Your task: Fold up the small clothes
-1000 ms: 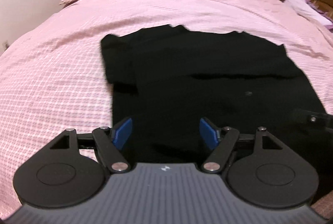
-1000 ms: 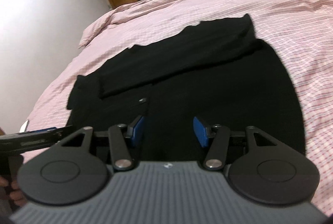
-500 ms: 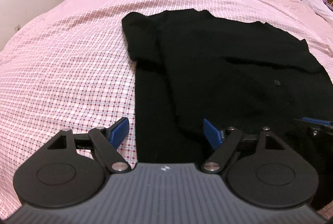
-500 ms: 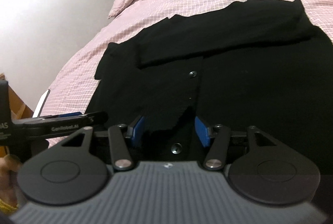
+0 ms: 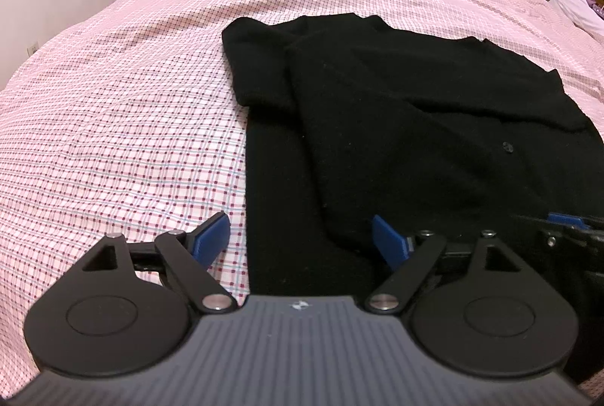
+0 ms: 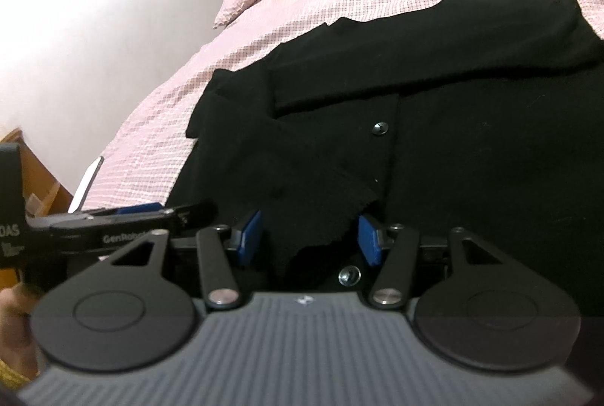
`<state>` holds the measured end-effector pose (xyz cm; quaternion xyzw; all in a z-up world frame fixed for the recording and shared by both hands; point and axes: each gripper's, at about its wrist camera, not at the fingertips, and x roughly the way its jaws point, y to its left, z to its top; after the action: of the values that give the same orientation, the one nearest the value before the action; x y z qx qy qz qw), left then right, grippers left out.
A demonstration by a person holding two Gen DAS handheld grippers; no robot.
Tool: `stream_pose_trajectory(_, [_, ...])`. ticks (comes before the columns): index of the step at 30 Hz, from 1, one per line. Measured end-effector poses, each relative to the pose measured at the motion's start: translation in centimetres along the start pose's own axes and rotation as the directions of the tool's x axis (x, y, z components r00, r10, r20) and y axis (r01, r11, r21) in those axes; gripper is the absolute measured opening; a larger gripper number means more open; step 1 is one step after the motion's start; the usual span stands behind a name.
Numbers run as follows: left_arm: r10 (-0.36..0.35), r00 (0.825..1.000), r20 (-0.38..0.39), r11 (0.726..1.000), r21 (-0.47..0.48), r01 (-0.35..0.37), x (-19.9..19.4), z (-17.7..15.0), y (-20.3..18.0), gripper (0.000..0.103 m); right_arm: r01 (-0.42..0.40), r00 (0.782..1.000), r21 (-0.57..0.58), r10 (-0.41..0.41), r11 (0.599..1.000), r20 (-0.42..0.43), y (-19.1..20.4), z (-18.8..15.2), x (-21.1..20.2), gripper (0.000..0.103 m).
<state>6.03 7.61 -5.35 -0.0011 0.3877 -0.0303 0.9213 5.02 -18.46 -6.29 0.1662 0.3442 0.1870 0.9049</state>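
A black cardigan (image 5: pixel 415 126) lies spread on the bed (image 5: pixel 124 111), on a pink checked cover, with both sleeves already laid across the chest and 2 buttons showing along the front opening. The step in hand looks like the pick-up at the near hem, ahead of folding the body upward.

The left gripper (image 5: pixel 302 240) hovers over the cardigan's near left corner; its fingers (image 5: pixel 211 236) are opening, 1 over the checked cover and 1 over the cloth, pressing on nothing. The right gripper (image 6: pixel 309 236) sits further right along the hem, near the lower button (image 6: pixel 349 274). Its fingers (image 6: pixel 251 236) stand half apart with a loose flap of cloth between them, not pinched as far as can be seen.

Next, each gripper probably needs to drop onto the hem edge, close on all layers, then lift together toward the far collar.
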Motion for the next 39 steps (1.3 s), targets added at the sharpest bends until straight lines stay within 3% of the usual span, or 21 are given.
stream_pose_trajectory(5, [0.001, 1.000, 0.000, 1.000, 0.001, -0.001, 0.1, 0.0, -0.1, 0.087, -0.043, 0.998, 0.015, 0.042, 0.999, 0.041, 0.1, 0.1, 0.3, 0.051])
stream_pose_trajectory(7, [0.002, 1.000, 0.001, 1.000, 0.002, -0.002, 0.0, -0.1, 0.0, 0.087, -0.049, 0.998, 0.006, 0.049, 0.999, 0.033, 0.1, 0.2, 0.6, 0.019])
stream_pose_trajectory(10, [-0.001, 1.000, 0.000, 1.000, -0.003, 0.001, 0.1, -0.1, 0.0, 0.088, -0.048, 0.998, -0.017, 0.048, 0.999, 0.049, 0.4, 0.5, 0.3, 0.012])
stream_pose_trajectory(15, [-0.038, 0.999, 0.028, 0.999, -0.022, 0.038, -0.6, 0.1, 0.3, 0.088, -0.013, 0.987, -0.062, 0.023, 0.998, 0.157, 0.8, 2.1, -2.0, 0.010])
stream_pose_trajectory(22, [-0.035, 0.997, 0.063, 0.999, 0.010, 0.035, -1.0, 0.5, -0.2, 0.088, 0.064, 0.957, -0.040, -0.050, 0.997, 0.286, -1.2, 5.2, -5.2, 0.010])
stream_pose_trajectory(32, [0.020, 0.992, 0.124, 0.999, 0.024, -0.024, 1.4, 3.6, -1.0, 0.088, 0.182, 0.937, -0.099, -0.142, 0.978, 0.320, -3.8, 11.6, -5.6, 0.010])
stream_pose_trajectory(39, [0.046, 0.967, 0.250, 0.999, -0.006, -0.046, 1.7, 7.3, -0.6, 0.088, 0.260, 0.936, -0.167, -0.206, 0.951, 0.285, -4.6, 16.1, -3.8, 0.010])
